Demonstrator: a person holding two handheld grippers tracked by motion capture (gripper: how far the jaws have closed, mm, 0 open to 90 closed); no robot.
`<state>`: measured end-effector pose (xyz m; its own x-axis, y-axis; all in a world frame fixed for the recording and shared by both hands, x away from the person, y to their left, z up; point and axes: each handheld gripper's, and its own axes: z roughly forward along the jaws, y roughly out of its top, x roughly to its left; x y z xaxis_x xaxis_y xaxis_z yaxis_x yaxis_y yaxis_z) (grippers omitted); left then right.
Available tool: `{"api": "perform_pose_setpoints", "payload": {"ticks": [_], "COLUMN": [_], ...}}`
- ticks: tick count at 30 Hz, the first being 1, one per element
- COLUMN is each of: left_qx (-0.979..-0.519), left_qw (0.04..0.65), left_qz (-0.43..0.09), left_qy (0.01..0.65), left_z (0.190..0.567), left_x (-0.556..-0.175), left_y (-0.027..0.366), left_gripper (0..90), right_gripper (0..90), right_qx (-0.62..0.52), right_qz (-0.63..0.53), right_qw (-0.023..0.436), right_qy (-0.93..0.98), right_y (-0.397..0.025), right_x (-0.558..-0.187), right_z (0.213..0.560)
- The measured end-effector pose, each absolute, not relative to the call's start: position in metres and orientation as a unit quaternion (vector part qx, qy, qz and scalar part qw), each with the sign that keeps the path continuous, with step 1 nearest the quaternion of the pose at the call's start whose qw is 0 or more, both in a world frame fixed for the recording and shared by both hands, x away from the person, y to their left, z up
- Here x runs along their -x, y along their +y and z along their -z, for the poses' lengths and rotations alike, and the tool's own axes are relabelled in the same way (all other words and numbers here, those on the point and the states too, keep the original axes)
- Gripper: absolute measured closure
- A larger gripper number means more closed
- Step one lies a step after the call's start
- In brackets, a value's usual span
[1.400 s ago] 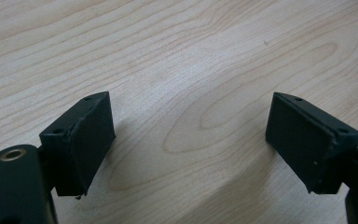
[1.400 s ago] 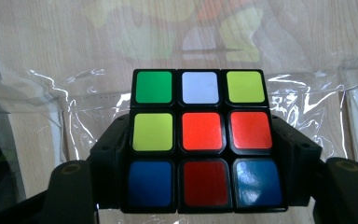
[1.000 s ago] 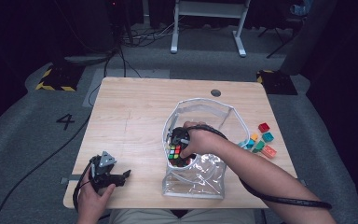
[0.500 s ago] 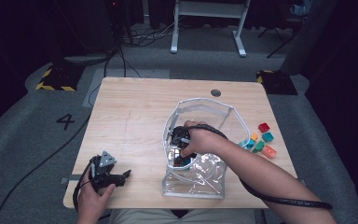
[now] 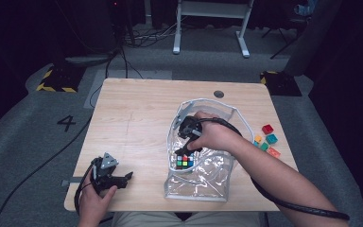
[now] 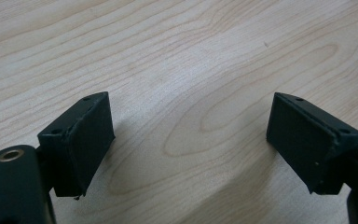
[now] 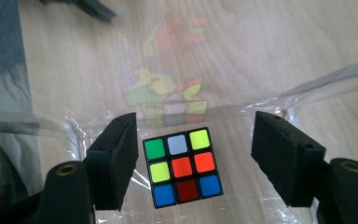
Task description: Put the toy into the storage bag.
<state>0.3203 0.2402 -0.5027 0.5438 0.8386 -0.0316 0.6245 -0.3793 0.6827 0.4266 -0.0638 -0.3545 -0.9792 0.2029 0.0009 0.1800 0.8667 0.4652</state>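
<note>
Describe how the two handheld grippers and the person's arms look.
Both are black. The left gripper carries a grey three-cornered plate and trails a black cable off the table edge. The right gripper has flat, blocky black jaws with screw holes; its thick black cable runs under the forearm. Both forearms are bare, no sleeves.

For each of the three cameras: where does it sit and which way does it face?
High view: above the person's side, looking forward and down at the table; both forearms, left gripper.
Left gripper view: on the left gripper, facing bare table; open jaws.
Right gripper view: on the right gripper, looking down at the cube in the bag.
Shared: cube, bag in high and right gripper views.
</note>
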Motion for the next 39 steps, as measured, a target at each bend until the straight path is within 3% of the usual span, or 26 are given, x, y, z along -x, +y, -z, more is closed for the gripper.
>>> {"api": "perform_pose_setpoints", "payload": {"ticks": [10,17,39], "left_qx": [-0.816,-0.816,-0.818], "left_qw": [0.329,0.328,0.327], "left_qz": [-0.159,-0.163,-0.160], "left_qy": [0.448,0.446,0.445], "left_z": [0.503,0.503,0.503], "left_x": [-0.322,-0.326,-0.325], "left_y": [0.240,0.240,0.240], "left_gripper": [14.9,14.8,12.7], "right_gripper": [33.2,33.9,35.2], "right_qx": [-0.132,-0.174,-0.338], "right_qz": [-0.321,-0.360,-0.375], "right_qw": [0.049,0.083,0.164], "right_qy": [0.936,0.913,0.848], "right_y": [-0.097,-0.142,-0.320], "right_x": [-0.425,-0.427,-0.414], "right_z": [0.309,0.279,0.268]}}
